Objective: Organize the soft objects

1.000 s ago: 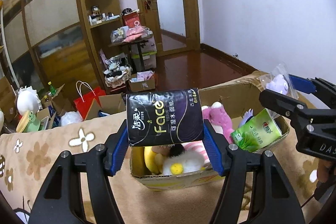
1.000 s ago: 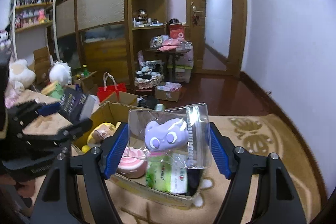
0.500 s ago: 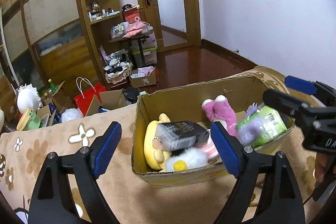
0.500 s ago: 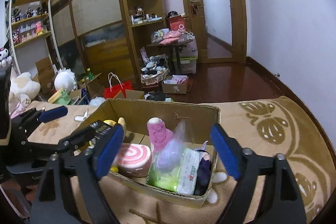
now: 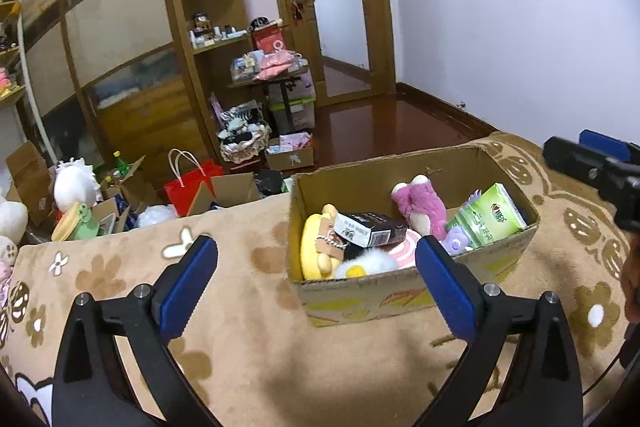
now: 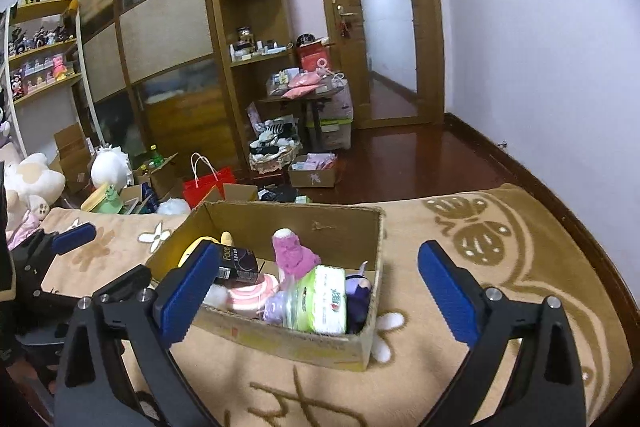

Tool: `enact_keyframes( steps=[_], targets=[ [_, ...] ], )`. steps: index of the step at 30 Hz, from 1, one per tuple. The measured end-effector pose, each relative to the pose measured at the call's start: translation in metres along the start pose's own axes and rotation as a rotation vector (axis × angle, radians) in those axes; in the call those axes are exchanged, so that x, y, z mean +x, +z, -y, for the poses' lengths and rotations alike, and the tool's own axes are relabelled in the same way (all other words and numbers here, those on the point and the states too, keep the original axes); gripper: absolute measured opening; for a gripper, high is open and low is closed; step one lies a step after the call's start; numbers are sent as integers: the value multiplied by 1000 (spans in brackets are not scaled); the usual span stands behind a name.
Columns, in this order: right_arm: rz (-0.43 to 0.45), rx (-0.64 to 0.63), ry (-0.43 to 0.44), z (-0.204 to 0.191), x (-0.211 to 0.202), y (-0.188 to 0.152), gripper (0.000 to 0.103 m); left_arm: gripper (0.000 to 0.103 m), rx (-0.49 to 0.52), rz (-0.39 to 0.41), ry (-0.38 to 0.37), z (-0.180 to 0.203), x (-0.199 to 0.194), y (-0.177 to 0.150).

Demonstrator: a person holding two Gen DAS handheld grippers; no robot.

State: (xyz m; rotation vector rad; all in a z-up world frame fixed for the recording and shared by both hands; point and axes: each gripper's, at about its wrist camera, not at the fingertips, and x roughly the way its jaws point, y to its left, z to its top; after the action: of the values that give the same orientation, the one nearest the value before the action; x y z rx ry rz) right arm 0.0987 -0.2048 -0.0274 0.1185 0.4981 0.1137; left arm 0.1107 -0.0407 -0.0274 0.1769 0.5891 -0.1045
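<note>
Left wrist view: left gripper [image 5: 316,267] jaws spread wide, have just been opening, nothing between the blue pads [image 5: 188,281]. Just past them the cardboard box [image 5: 360,301] sits on a tan flower-print blanket [image 5: 240,327]. Black tissue pack [image 5: 370,227] lies inside the box, tilted, on top of a yellow plush [image 5: 314,247]; its print is too small to read here. Beside it a white fluffy toy with a yellow spot [image 5: 356,267], a pink-and-white roll plush [image 5: 402,247], a pink plush [image 5: 420,205], a purple bagged toy [image 5: 456,239] and a green tissue pack [image 5: 494,215] with a red heart logo, characters illegible. Right gripper arm shows at the right edge, apart from the box.

Right wrist view: right gripper [image 6: 312,291] jaws also wide apart, just been opening, empty. Box [image 6: 288,341] directly ahead; black pack [image 6: 236,261] reads "Face" on its end. Green pack [image 6: 324,299] stands by the purple bagged toy [image 6: 276,307], with a dark purple plush [image 6: 358,293] at the right wall.

Farther back: red paper bag [image 6: 206,185], open cartons on the floor, wooden shelves, door [image 6: 380,23].
</note>
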Motion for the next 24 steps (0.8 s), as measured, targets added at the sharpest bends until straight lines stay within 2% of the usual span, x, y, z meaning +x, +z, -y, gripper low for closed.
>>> enact_keyframes(
  steps=[10,18,24],
  targets=[
    [90,-36,-56,-5,-60,1,103,99,-48,63,21,-10,-57,-4],
    [89,-41,-70,-9,-92,-9,103,99,-49,83,21,-16,-98,-19],
    [97,-38,-80,-9,-104,-21,103,99,-58,86,20,-16,-107,-24]
  ],
)
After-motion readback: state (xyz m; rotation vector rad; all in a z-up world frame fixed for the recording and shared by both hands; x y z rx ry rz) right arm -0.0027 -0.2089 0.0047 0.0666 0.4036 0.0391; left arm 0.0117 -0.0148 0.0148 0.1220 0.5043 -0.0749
